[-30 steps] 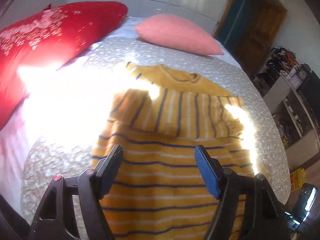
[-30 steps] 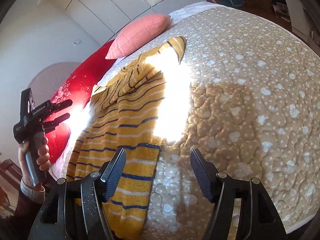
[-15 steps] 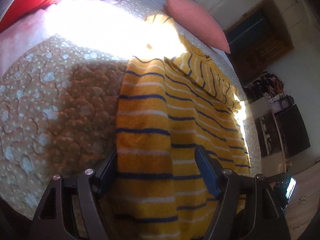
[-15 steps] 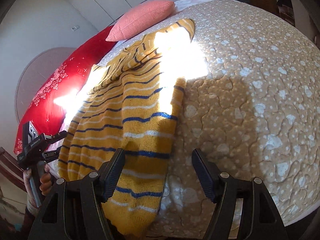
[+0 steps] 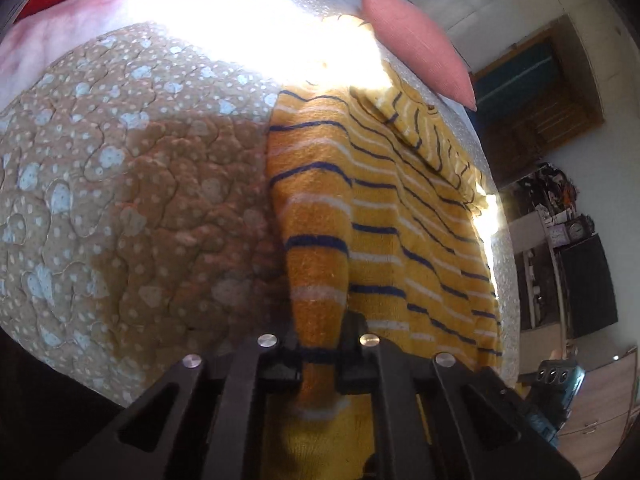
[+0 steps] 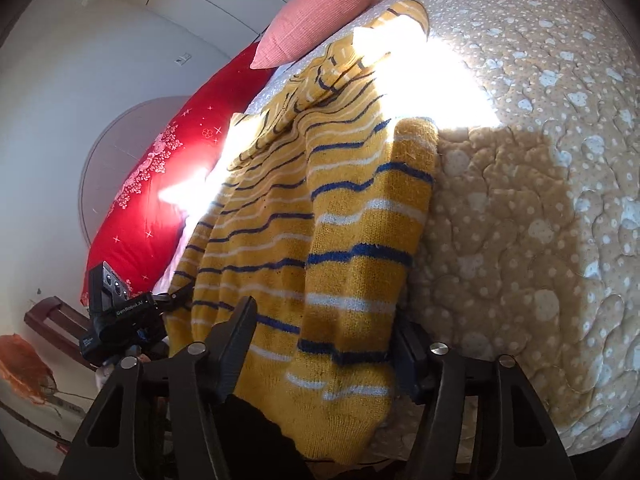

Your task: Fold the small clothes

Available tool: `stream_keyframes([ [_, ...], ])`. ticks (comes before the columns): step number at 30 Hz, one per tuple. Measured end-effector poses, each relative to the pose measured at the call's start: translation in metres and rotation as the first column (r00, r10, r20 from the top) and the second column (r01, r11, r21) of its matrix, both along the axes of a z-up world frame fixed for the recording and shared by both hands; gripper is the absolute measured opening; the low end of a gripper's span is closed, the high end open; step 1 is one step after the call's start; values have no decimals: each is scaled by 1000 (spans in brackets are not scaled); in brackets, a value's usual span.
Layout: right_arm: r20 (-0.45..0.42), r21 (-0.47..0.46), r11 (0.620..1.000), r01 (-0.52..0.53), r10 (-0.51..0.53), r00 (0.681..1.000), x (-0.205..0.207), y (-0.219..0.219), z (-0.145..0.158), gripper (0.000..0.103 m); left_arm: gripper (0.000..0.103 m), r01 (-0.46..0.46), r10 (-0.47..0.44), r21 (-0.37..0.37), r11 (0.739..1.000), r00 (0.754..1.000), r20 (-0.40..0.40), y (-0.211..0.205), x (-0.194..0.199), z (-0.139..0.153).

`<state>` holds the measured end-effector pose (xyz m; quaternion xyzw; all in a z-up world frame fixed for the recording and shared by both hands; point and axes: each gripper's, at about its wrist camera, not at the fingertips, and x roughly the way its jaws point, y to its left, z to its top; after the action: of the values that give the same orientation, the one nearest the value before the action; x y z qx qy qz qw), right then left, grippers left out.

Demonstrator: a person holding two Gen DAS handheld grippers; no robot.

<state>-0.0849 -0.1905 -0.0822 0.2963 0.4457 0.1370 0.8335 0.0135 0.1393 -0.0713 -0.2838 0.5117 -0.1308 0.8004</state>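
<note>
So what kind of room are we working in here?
Most likely a bedroom: the striped sweater lies on a quilted bedspread, with a pink pillow and a red pillow at its far end, and a wooden door beyond.

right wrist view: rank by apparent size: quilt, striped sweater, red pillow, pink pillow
1. quilt
2. striped sweater
3. red pillow
4. pink pillow
Apparent only: the pillows lie farther from the camera, so true sizes are unsure.

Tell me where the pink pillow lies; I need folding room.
The pink pillow lies at the bed's far end, just beyond the striped sweater, beside the red pillow.
</note>
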Motion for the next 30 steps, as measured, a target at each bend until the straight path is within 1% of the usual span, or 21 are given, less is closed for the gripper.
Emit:
stream_keyframes([
  [1,-11,-34,999,-17,16,1000,3,2,0,13,8,-13,13,-5,1000,1000,-8,1,-1,0],
  [2,-13,-34,999,-28,27,1000,5,2,-1,12,8,-23,23,5,1000,1000,-8,1,-3,3],
  [6,9,37,999,-34,34,999,-2,-5,4,11,8,-14,10,96,995,999,43,-5,-20,23],
  [12,25,87,996,-17,15,1000,-24,-21,9,11,7,5,-13,100,995,997,73,-4,-51,41],
  [14,28,97,995,-14,11,1000,-29,-27,9,11,7,7,-14,99,995,997,70,-1,-59,41],
  [18,14,128,992,-10,8,1000,-36,-36,5,11,7,0,-3,67,998,999,45,5,-67,38],
  [20,9,126,992,-6,5,1000,-42,-38,4,11,7,4,-6,62,998,999,41,6,-76,37],
  [26,-21,126,992,12,-9,1000,-62,-46,-3,11,7,19,-21,97,995,999,24,3,-107,31],
  [30,-39,115,993,4,0,999,-71,-49,-8,11,7,24,-29,157,987,999,29,-2,-120,26],
])
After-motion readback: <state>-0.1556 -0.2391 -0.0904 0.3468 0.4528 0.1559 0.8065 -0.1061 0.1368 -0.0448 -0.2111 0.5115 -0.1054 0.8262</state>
